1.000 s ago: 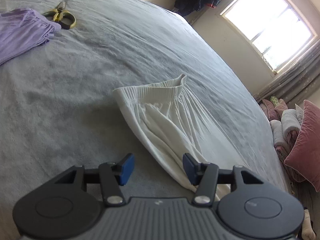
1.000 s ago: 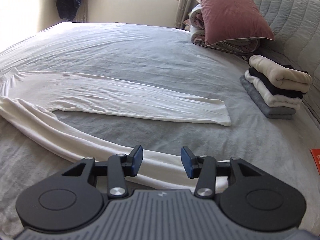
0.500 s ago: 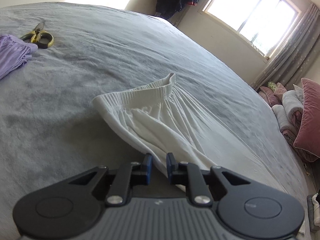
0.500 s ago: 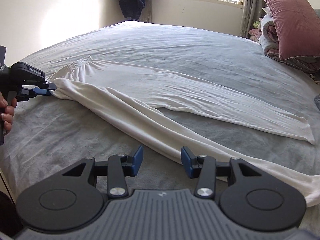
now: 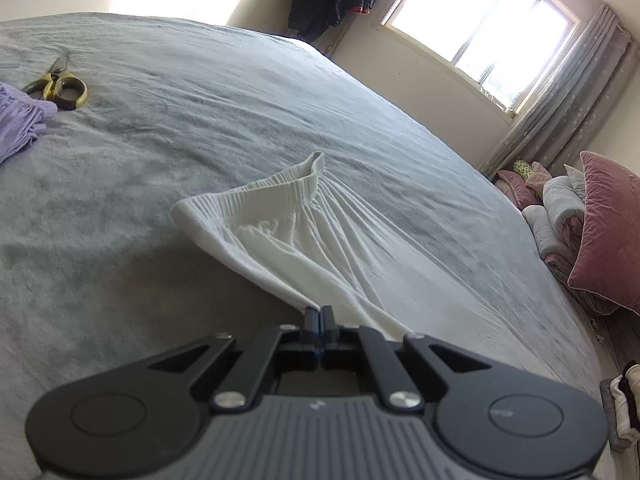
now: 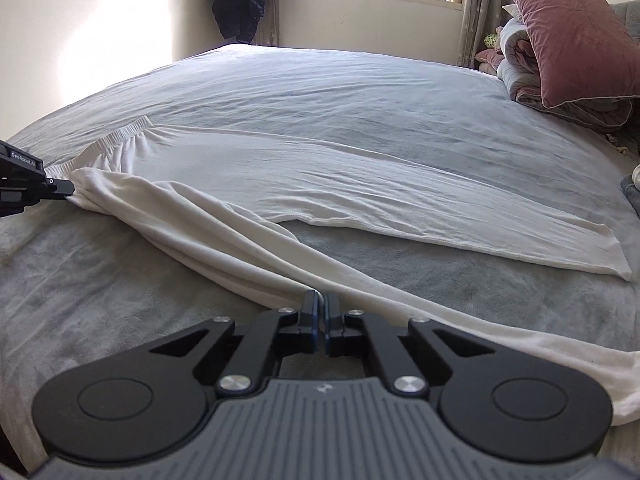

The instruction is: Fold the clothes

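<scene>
Nearby: scissors (image 5: 56,87) | purple garment (image 5: 18,122) | pillow (image 6: 568,32) beyond trousers (image 6: 320,184)

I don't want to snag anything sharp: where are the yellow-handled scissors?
Left wrist view, far left: yellow-handled scissors lie on the grey bedspread, beside the lilac garment.

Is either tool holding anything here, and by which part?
Both grip the white trousers: left tool pinches the near edge by the waistband, right tool the near leg's edge midway along.

Black hand-held gripper (image 6: 319,312), blue pads, silver screws
</scene>
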